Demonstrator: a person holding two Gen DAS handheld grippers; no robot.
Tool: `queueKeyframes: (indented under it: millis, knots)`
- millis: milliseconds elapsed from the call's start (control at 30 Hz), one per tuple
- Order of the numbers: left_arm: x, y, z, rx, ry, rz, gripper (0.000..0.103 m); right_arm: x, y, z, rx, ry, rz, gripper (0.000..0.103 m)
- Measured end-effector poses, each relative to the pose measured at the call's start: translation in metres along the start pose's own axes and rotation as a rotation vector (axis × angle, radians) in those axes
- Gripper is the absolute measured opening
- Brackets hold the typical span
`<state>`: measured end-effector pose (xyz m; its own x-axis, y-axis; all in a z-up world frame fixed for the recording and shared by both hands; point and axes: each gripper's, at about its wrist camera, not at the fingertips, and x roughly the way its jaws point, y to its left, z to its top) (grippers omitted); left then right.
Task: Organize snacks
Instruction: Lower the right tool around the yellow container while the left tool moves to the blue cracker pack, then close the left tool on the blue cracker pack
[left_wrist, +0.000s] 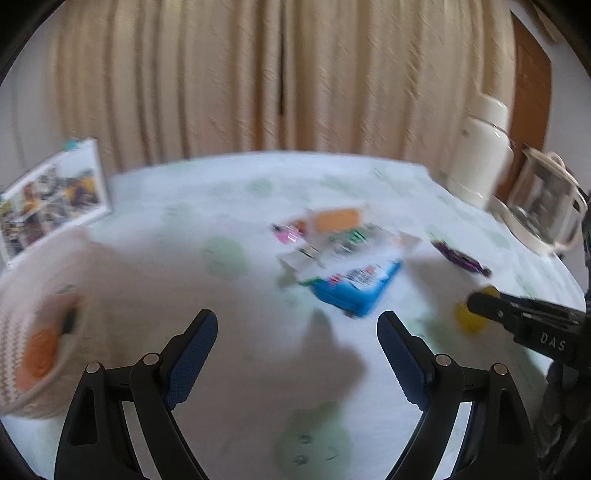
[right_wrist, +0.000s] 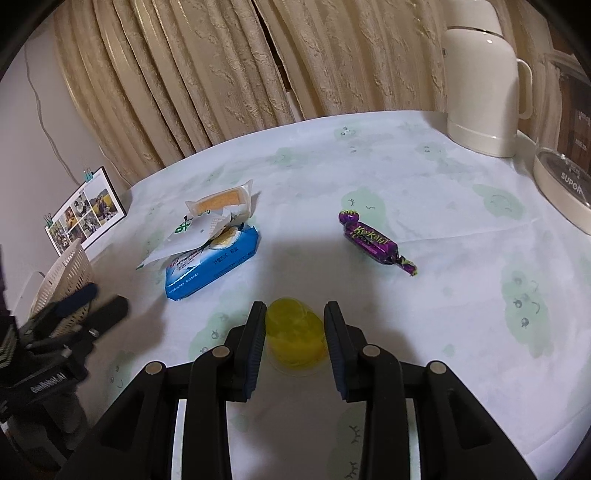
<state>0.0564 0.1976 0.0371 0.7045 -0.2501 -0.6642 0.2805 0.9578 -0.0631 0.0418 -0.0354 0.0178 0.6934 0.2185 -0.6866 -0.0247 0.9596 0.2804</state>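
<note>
**Right gripper closing in on a yellow jelly cup as snacks waited to be sorted**

On a table covered with a pale cloth (right_wrist: 369, 177) printed with green blobs, the right gripper (right_wrist: 294, 332) had its two black jaws set either side of a small yellow jelly cup (right_wrist: 295, 334) near the front edge of the surface. The jaws stood just beside the cup's walls; whether they were already pressing on it could not be told. The left gripper (left_wrist: 297, 332) hovered with its jaws spread wide and nothing between them; its own view was blurred.

Toward the middle of the table lay a loose pile: a blue packet (right_wrist: 212, 264), a white torn wrapper (right_wrist: 192, 236) on top of it, and a clear-wrapped yellow cake slice (right_wrist: 221, 201) behind. A purple wrapped candy (right_wrist: 373, 240) lay apart, toward the right side. At the left edge stood a cream lattice basket (right_wrist: 64, 275), holding something orange in the left view, with a photo frame (right_wrist: 86, 210) behind it. A cream thermos jug (right_wrist: 484, 92) and a glass kettle (right_wrist: 561, 147) stood at the far right corner.

The step in hand looked like picking up the jelly cup. The next move would likely call for a gentle, even squeeze, since the soft cup could buckle or slip, then a lift and a carry across to the basket.
</note>
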Motion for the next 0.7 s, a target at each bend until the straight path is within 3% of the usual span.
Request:
queueKeyframes:
  millis: [367,700]
  knots:
    - [0.045,-0.005,0.019,-0.017,0.143,-0.138,0.088,0.001,-0.003,0.0,0.015,0.005,0.014,0.032]
    - [0.074,-0.032,0.04,0.057,0.167,-0.151,0.088,0.002,-0.003,-0.001,0.024,0.01,0.02,0.033]
